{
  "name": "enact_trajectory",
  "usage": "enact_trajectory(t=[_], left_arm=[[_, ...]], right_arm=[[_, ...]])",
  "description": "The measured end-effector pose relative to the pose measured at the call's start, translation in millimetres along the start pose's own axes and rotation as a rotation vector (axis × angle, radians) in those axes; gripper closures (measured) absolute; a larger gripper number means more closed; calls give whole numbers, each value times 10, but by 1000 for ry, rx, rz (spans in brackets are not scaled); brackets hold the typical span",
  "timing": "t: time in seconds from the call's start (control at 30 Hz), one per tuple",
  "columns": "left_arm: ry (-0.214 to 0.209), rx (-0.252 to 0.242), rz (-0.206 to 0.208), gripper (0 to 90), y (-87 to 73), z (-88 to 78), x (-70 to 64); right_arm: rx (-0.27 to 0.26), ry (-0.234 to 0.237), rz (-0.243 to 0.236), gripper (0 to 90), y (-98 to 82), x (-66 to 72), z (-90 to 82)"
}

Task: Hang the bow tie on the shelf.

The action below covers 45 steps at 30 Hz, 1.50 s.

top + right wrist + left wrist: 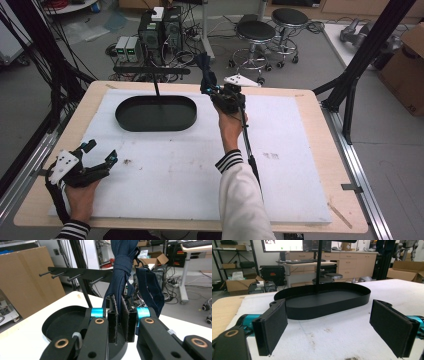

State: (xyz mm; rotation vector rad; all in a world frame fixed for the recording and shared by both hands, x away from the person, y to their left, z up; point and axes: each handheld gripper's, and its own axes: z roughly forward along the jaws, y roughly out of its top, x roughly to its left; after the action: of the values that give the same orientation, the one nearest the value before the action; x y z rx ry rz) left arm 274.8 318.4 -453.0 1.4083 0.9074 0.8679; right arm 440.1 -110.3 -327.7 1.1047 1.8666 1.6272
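Where the tabletop (320, 165) is covered by a stained white mat (175, 175), one black oval tray (156, 113) is seen at the far left, well apart from every edge; a post rising from it carries a rack (75, 273) with four pegs. Wide bare mat is left at the near side and to the right. Beyond the far edge, two stools (256, 31), computer boxes and loose cables are noted on a grey floor. One dark blue cloth (123, 272) is pinched in the closed right tongs (122, 321), held up just right of the tray, beside the rack. The left tongs (332, 325) are spread wide, with nothing between them, low over the near left corner.
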Motion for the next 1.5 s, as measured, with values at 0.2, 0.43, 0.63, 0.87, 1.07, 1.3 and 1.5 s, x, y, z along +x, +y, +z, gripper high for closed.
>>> enact_trajectory(t=[0.2,0.43,0.63,0.87,1.07,1.3,1.5], left_arm=[[0,-3,-1,149,-1,2,1],[1,-4,-3,150,-1,4,-1],[1,-4,-1,149,-1,3,-2],[1,-4,-2,150,-2,3,-1],[1,-5,-4,150,-2,4,-1],[1,-4,-2,150,-1,2,1],[0,-4,-3,150,-1,2,1]], right_arm=[[8,23,0,850,-2,102,119],[3,50,-4,849,44,216,224],[6,70,-8,849,29,313,316],[15,81,-2,849,7,380,424],[23,88,-10,849,21,442,509],[33,92,-17,849,10,487,606],[58,85,-36,849,-2,486,682]])
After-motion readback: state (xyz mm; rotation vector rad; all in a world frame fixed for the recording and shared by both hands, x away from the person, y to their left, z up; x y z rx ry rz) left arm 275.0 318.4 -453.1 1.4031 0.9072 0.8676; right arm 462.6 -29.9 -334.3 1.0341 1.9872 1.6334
